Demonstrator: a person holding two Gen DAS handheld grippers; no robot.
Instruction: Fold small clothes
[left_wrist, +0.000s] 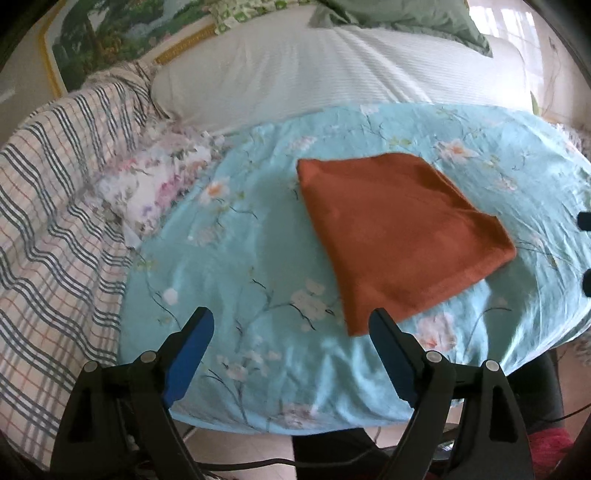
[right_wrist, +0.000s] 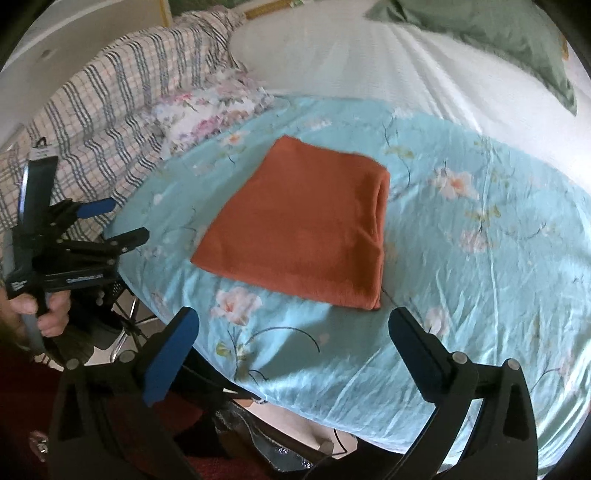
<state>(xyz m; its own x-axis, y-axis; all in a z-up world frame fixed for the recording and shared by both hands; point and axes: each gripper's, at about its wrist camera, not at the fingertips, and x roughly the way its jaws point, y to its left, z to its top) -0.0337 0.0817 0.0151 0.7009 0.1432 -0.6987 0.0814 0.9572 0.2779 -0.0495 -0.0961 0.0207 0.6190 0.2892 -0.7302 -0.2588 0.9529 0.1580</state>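
Item: rust-orange folded cloth (left_wrist: 397, 240), flat rectangle, lying on the light-blue floral bedsheet (left_wrist: 240, 266), near its front edge. Left gripper (left_wrist: 291, 325): blue-padded fingers spread wide, empty, above the sheet just short of the cloth's near corner. Right gripper (right_wrist: 293, 325): likewise spread, empty, before the cloth's near edge.

Readable text: none | Left tongs (right_wrist: 110, 218): small white lettering on the black body in the right wrist view, too blurred to make out | Elsewhere: no labels or numbers visible
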